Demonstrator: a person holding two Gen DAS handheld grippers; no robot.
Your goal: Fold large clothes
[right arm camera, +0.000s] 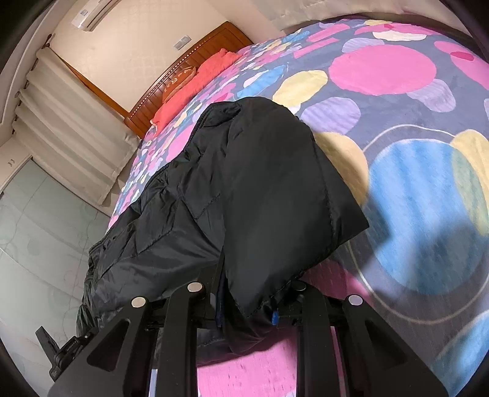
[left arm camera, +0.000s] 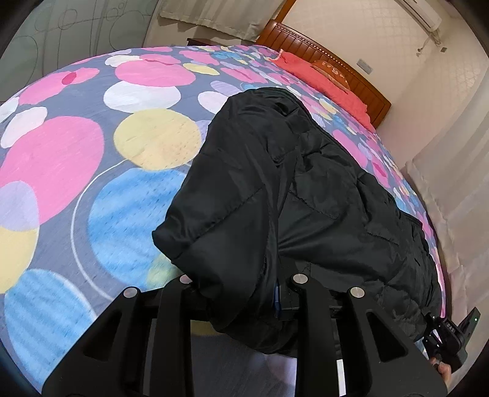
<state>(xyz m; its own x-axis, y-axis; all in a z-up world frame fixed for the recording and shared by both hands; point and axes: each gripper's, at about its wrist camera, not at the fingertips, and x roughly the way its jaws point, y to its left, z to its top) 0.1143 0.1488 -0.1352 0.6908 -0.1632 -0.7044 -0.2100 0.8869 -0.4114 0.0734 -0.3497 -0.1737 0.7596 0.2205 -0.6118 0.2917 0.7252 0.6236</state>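
Note:
A black padded jacket [left arm camera: 305, 189] lies lengthwise on the bed, its near end lifted and draped over my left gripper [left arm camera: 244, 293]. That gripper is shut on the jacket's hem, and the fabric hides its fingertips. In the right wrist view the same jacket [right arm camera: 244, 183] bunches between the jaws of my right gripper [right arm camera: 247, 299], which is shut on the hem; a blue pad [right arm camera: 275, 317] peeks out under the cloth. Each view catches the other gripper at the jacket's far corner: the right one [left arm camera: 452, 336] and the left one [right arm camera: 61, 345].
The bed cover [left arm camera: 91, 183] is grey with big pink, blue and yellow circles. A red pillow [left arm camera: 321, 73] lies against the wooden headboard [left arm camera: 336, 61]. Pale curtains [left arm camera: 452, 198] hang beside the bed. An air conditioner [right arm camera: 91, 15] sits high on the wall.

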